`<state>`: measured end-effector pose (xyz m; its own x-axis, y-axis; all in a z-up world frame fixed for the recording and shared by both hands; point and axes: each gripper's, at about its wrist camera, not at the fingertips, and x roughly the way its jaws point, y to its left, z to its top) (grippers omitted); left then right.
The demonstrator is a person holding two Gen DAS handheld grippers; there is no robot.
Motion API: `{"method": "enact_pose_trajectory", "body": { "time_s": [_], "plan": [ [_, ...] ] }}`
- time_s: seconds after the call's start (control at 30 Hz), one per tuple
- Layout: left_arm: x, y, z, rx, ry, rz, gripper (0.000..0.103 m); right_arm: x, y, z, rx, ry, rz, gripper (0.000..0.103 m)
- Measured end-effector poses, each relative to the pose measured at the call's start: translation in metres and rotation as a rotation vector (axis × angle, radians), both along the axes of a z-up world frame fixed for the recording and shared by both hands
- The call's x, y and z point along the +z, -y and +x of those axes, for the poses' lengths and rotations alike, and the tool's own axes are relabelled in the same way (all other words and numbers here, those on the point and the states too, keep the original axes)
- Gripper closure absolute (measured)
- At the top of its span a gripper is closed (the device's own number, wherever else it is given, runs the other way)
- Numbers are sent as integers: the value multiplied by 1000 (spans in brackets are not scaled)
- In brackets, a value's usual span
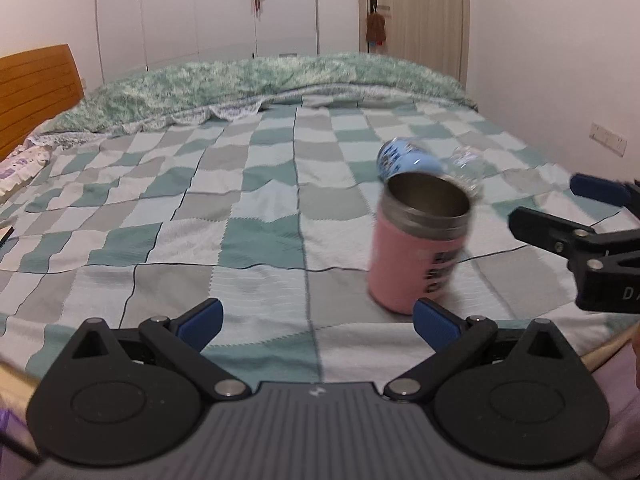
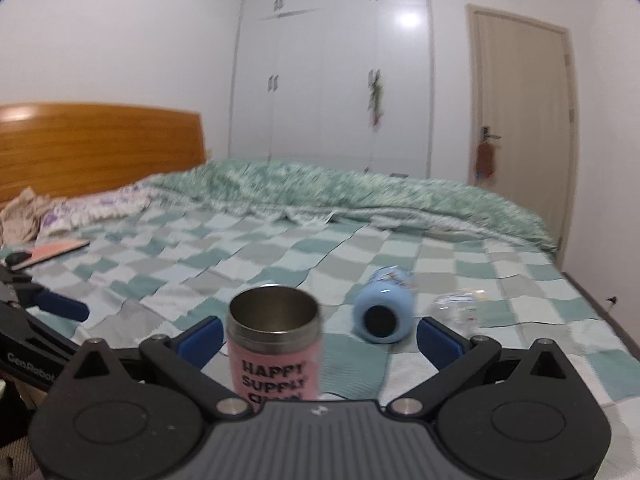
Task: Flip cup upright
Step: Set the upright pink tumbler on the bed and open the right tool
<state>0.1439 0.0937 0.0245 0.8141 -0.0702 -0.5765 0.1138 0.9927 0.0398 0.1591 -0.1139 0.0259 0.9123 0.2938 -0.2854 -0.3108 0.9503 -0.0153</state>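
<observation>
A pink cup [image 1: 416, 252] with a steel rim and black lettering stands upright, mouth up, on the checked bedspread [image 1: 200, 208]. In the right wrist view the pink cup [image 2: 276, 344] stands between the open jaws of my right gripper [image 2: 320, 340], nearer the left finger, not clamped. My left gripper [image 1: 316, 324] is open and empty, with the cup just beyond its right fingertip [image 1: 434, 322]. The right gripper's fingers [image 1: 560, 220] show at the right edge of the left wrist view.
A blue cup [image 2: 384, 304] lies on its side behind the pink one; it also shows in the left wrist view [image 1: 404, 158]. A clear plastic cup [image 2: 460, 304] lies beside it. A rumpled green quilt [image 2: 360, 196] and wooden headboard [image 2: 100, 144] are beyond.
</observation>
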Motion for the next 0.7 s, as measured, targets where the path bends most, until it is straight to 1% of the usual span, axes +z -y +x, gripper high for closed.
{"method": "enact_pose_trajectory", "body": {
  "time_s": [0.17,0.37,0.5,0.63,0.7],
  "plan": [
    [14,22,-42,12,74,-27,0,6,35,-46,-56,49,38,0],
    [24,52,-94,44,196,-50,0,6,72,-100,-102,93,54,0],
    [26,69,-128,61,267,-68,0,5,94,-129,-128,109,72,0],
    [23,85,-155,85,352,-58,0,2,109,-154,-147,122,79,0],
    [15,89,-163,123,386,-42,0,-2,115,-166,-162,128,84,0]
  ]
}}
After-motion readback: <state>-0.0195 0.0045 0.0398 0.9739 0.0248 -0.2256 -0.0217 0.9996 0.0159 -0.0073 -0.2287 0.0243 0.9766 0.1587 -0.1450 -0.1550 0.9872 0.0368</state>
